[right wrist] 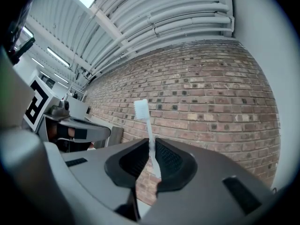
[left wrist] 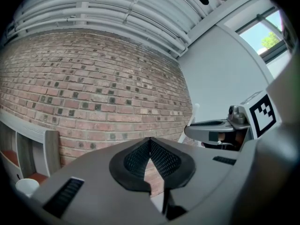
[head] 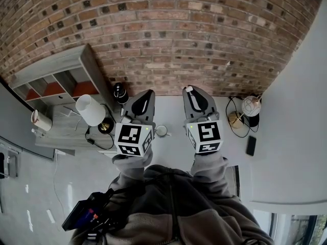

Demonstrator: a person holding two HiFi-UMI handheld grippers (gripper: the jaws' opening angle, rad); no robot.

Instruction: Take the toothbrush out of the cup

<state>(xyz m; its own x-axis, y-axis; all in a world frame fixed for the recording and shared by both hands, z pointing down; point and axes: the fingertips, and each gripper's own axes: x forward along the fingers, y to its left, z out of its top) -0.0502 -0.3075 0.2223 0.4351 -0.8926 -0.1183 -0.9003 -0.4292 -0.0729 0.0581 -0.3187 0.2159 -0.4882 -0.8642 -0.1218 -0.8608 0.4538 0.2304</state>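
Note:
My right gripper [right wrist: 151,144] is shut on a white toothbrush [right wrist: 143,112], which stands upright with its bristle head above the jaws, in front of the brick wall. In the head view the brush's white tip [head: 189,89] pokes out past the right gripper [head: 190,93]. A white cup [head: 162,131] stands on the white table [head: 168,111] between the two grippers and below them. My left gripper [left wrist: 150,142] is shut with nothing in its jaws, and it is held up beside the right one. The left gripper view shows the right gripper [left wrist: 213,125] and not the cup.
A lamp with a white shade [head: 91,109] stands at the table's left, and a black object [head: 119,92] sits by the wall. A round lamp [head: 251,106] with cables and a dark phone [head: 251,145] lie at the right. A low shelf unit [head: 56,80] stands at the far left.

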